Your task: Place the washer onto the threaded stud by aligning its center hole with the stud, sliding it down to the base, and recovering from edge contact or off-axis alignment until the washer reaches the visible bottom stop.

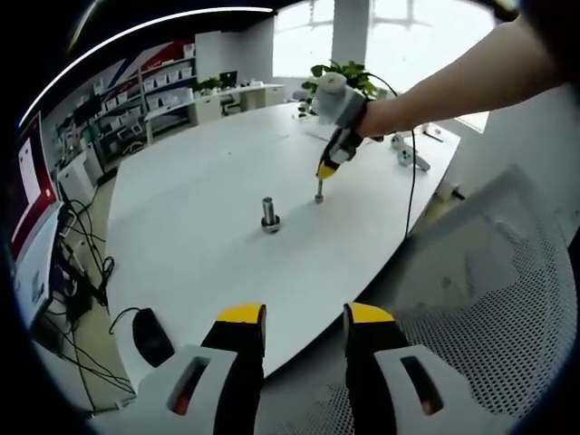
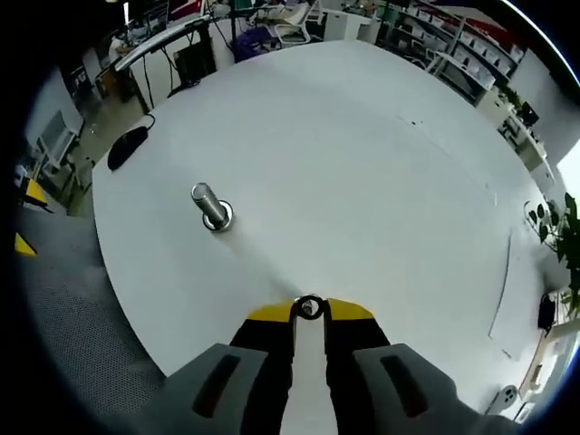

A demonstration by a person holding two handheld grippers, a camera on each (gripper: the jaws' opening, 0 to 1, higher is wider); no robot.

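Note:
A metal threaded stud stands upright on its wide base on the white table. In the right gripper view the stud is ahead and to the left of my right gripper, which is shut on a small metal washer at its yellow tips. Seen from the left gripper view, the right gripper hangs from a person's arm just right of the stud, with the washer close to the tabletop. My left gripper is open with nothing in it, back over the table's near edge.
A white mesh chair stands by the table's near right side. A black object and cables lie on the floor to the left. Small items and a plant sit at the table's far end. Shelves line the walls.

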